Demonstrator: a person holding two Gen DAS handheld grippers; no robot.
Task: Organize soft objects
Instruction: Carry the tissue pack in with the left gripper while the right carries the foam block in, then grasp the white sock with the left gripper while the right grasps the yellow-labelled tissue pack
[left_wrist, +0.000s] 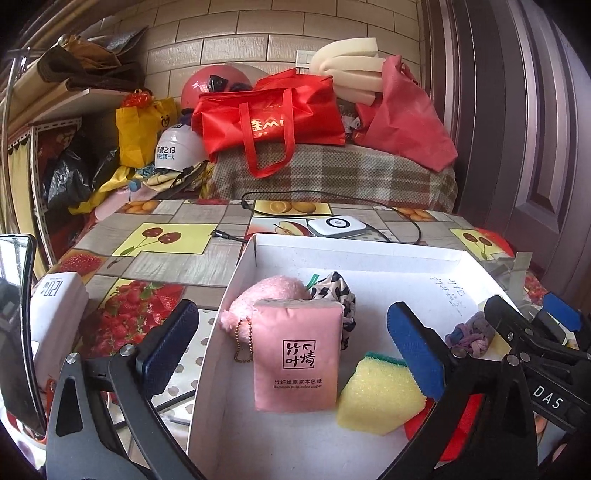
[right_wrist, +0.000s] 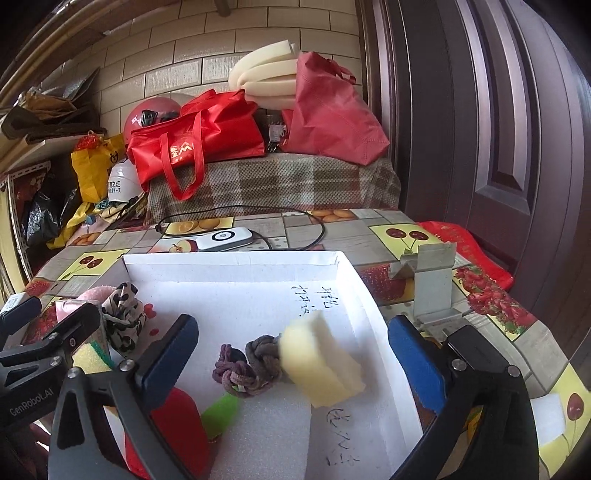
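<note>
Shallow white cardboard box (left_wrist: 243, 273) on the fruit-print tablecloth (left_wrist: 166, 236) holds pink tissue pack (left_wrist: 297, 354), yellow sponge (left_wrist: 378, 397), pale foam block (right_wrist: 321, 363), knotted purple-grey cord (right_wrist: 247, 365); left gripper (left_wrist: 291, 350) and right gripper (right_wrist: 291, 358) both gape wide, empty.

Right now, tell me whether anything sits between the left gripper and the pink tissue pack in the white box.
Nothing visible does. The left gripper is open, its blue pads wide on either side of the pink tissue pack, which stands inside the white box. The yellow sponge lies beside the pack, toward the right pad, not in front.
</note>
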